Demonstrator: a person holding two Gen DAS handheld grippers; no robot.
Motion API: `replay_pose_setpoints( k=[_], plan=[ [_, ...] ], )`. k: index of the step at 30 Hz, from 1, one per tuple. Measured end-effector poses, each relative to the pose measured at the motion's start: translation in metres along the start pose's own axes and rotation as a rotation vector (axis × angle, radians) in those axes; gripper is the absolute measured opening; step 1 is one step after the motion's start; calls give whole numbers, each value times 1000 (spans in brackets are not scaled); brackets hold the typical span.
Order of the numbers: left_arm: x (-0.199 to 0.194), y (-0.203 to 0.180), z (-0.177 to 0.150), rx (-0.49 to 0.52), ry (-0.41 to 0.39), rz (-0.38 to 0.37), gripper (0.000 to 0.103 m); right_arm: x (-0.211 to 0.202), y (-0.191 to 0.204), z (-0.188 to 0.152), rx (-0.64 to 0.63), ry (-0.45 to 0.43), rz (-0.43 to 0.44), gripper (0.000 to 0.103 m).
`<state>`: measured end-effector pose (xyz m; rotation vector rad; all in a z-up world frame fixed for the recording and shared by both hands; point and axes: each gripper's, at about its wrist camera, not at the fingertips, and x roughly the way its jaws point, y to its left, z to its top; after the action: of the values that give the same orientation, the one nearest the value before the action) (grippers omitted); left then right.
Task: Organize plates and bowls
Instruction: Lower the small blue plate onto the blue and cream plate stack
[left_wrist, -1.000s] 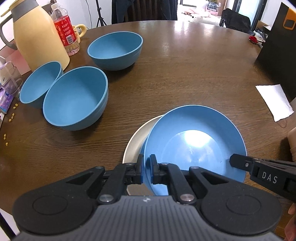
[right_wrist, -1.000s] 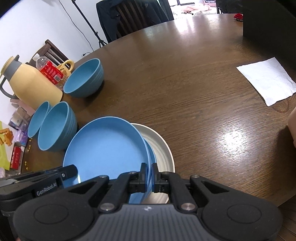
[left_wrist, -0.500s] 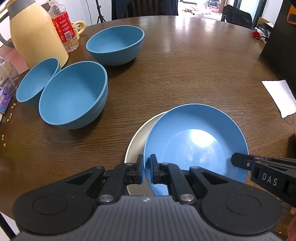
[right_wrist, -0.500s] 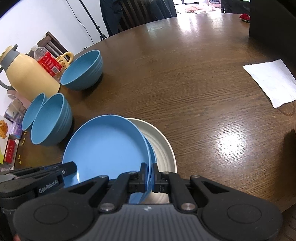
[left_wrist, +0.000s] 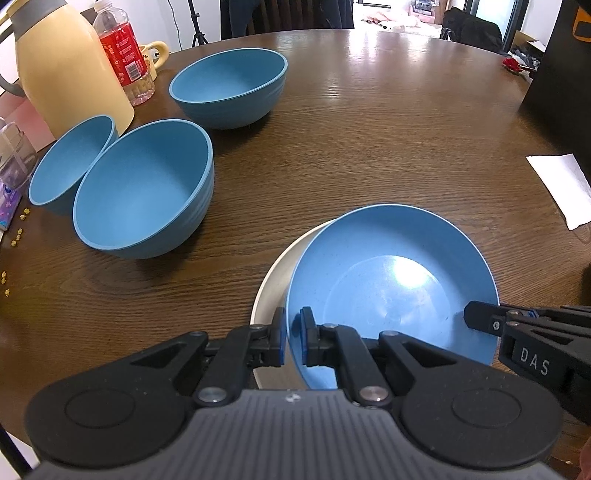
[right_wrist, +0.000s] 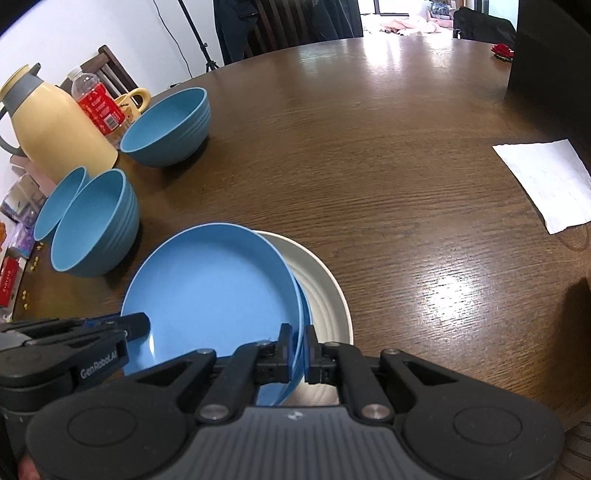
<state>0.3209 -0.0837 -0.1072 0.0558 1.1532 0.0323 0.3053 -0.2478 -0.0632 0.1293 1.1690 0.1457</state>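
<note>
Blue plate (left_wrist: 391, 295), low in frame, pinched at both rims by left gripper (left_wrist: 291, 339) and right gripper (right_wrist: 297, 349) — uneven release could clatter it off the white plate (right_wrist: 325, 291).

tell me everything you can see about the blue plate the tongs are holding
The blue plate is a round, shallow, matte dish, plastic by its look, with a raised rim and a flat centre catching a bright glare. It is empty and looks clean. It sits over a cream plate, offset so the cream rim shows on one side. The left tongs are shut on its near left rim and the right tongs on its near right rim. Whether it rests on the cream plate or is lifted is unclear.
</note>
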Motion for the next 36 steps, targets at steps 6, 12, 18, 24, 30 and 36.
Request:
replay_pose_setpoints(
  k=[6,12,18,24,30,36],
  plan=[
    [0,-2,-1,14,-12,5,8,2,3,0,-18,-2,-20,6],
    [2,-4,-2,23,-11,8,8,4,7,0,-40,-1,-41,7],
    [4,-9,-5,48,-10,29,9,8,16,-2,-69,4,-74,7],
    [7,-11,-6,61,-9,38,9,13,20,-1,-80,14,-94,8],
    [8,-11,-5,61,-4,38,9,16,21,0,-78,15,-96,8],
    [11,-10,-6,65,6,41,9,19,19,-1,-69,12,-94,8]
  ],
)
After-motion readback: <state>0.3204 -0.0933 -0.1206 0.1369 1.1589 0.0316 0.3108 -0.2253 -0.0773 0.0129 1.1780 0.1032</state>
